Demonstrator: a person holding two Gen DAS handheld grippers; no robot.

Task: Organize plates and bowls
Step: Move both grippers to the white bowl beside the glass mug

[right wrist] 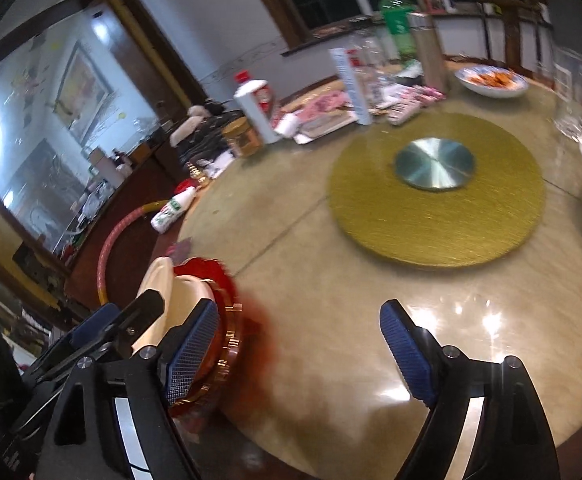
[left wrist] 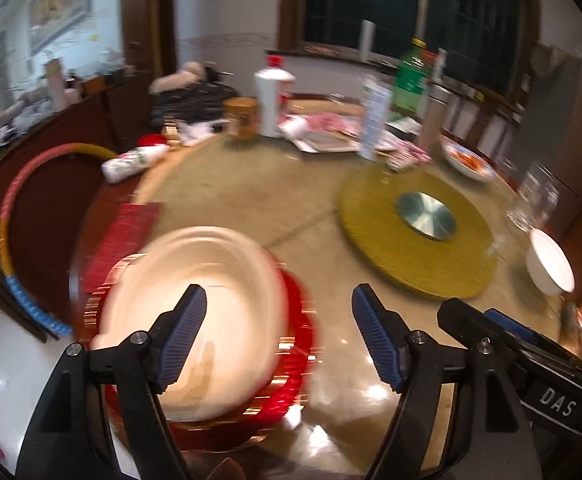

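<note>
Each hand-held gripper (left wrist: 279, 340) has black arms, ribbed blue pads (right wrist: 405, 354) (silver screws at the joints).

Round table (left wrist: 251, 196) bears gold turntable (left wrist: 419, 236), white bowl (left wrist: 551, 266), red tray (left wrist: 295, 364).

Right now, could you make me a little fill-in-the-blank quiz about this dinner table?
1. The white plate rests on a ____ tray.
2. The silver disc sits at the middle of the ____ turntable.
3. Both the left hand-held gripper and the right hand-held gripper are ____.

Missing words: red; yellow; open
</note>
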